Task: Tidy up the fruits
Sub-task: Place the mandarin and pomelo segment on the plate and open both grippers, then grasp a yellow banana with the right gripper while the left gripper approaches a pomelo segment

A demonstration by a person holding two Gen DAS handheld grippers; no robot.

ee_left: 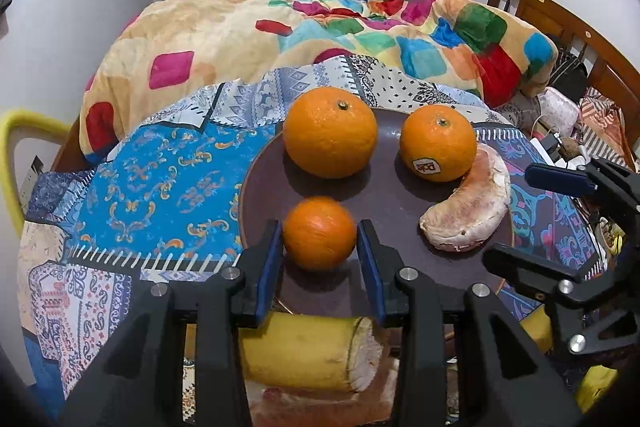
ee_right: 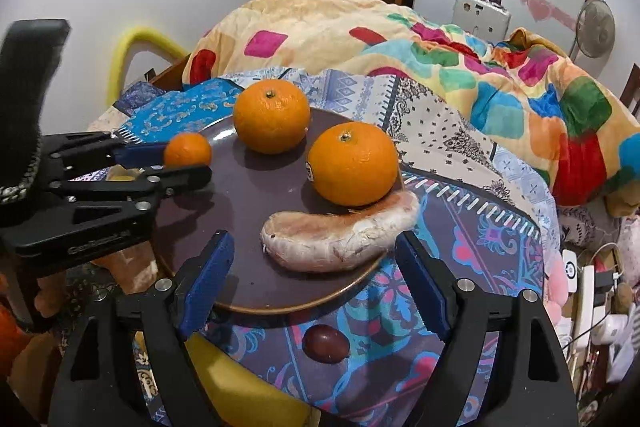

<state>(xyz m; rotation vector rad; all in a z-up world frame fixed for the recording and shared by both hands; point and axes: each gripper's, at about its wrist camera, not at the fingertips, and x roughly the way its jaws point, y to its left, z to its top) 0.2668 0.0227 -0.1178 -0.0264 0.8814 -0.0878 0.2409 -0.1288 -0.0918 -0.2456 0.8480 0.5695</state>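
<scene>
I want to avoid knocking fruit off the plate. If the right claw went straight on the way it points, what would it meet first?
Most likely the peeled pomelo segment on the dark plate: it lies just ahead between the open right claw fingers. The stickered orange sits right behind it, though depth is uncertain.

"Dole" sticker, upside down, on the right-hand orange [ee_left: 438, 143], embossed lettering on left hand-held gripper [ee_right: 187, 163] unreadable
</scene>
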